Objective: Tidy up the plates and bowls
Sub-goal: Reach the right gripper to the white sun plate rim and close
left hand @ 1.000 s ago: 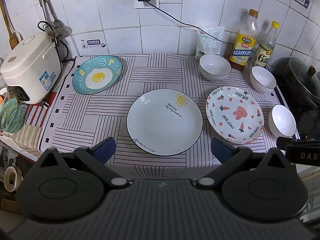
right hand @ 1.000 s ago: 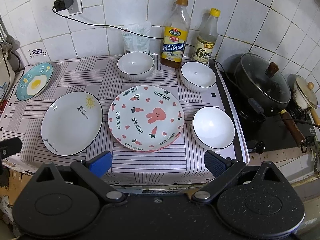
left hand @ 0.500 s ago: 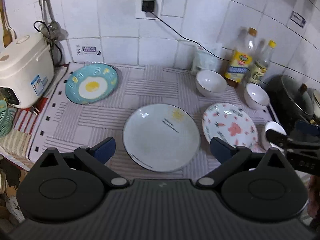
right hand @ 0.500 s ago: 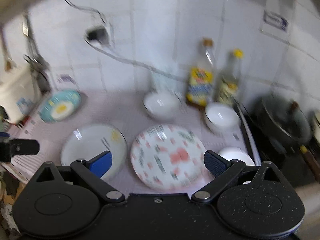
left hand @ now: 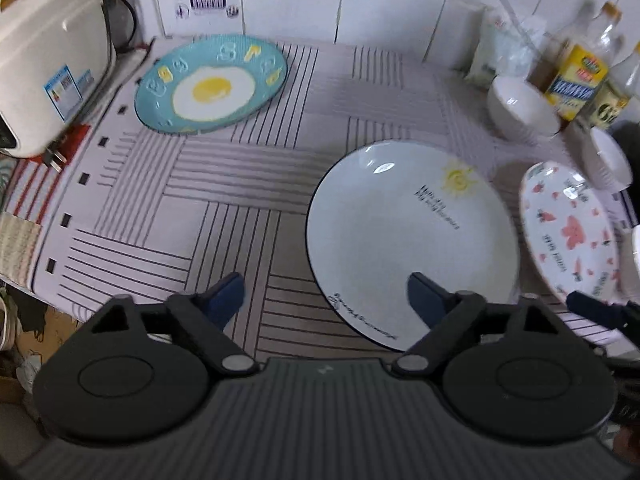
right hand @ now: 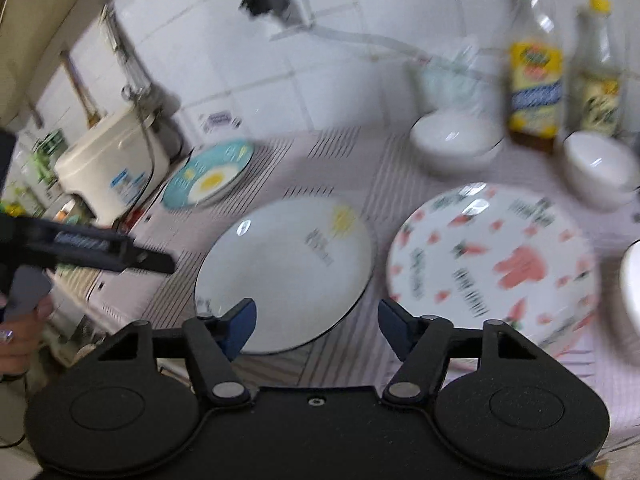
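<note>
Three plates lie on the striped cloth: a blue egg plate at the back left, a white sun plate in the middle, and a pink rabbit plate on the right. White bowls stand behind, with another bowl to the right. My left gripper is open and empty, over the cloth at the sun plate's near left edge. My right gripper is open and empty, at the sun plate's near right edge.
A white rice cooker stands at the far left. Two bottles and a plastic bag stand against the tiled wall at the back right. The counter's front edge runs just under both grippers.
Both grippers have moved forward and down toward the counter, swinging left. The plates now look larger. Both stay open and nothing was taken hold of.
</note>
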A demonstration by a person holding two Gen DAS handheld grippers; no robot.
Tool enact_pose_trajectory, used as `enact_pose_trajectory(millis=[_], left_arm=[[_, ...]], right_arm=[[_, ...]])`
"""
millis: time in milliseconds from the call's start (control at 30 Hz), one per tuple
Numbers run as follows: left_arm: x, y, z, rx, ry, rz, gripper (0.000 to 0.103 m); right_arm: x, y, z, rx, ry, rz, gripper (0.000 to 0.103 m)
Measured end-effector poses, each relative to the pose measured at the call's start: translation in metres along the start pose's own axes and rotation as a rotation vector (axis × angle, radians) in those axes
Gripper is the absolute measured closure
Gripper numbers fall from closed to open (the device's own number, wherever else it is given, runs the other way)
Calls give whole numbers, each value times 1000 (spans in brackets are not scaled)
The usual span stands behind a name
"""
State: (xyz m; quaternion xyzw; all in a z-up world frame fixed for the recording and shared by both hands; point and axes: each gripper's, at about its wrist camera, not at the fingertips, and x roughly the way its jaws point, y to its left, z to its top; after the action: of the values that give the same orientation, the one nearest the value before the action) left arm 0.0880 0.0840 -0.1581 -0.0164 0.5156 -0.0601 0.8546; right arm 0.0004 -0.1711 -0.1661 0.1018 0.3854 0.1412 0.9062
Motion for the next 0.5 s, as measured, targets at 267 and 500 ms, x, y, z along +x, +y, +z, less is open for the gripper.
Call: enact_pose_trajectory(millis=[267, 500], left_arm=[[40, -2, 7, 5, 64, -25, 49], [53, -3, 3, 17, 93, -51, 70]], right_arm=[[52, -9, -14, 140, 50, 36, 59], [65, -24, -20, 198, 57, 39, 78]])
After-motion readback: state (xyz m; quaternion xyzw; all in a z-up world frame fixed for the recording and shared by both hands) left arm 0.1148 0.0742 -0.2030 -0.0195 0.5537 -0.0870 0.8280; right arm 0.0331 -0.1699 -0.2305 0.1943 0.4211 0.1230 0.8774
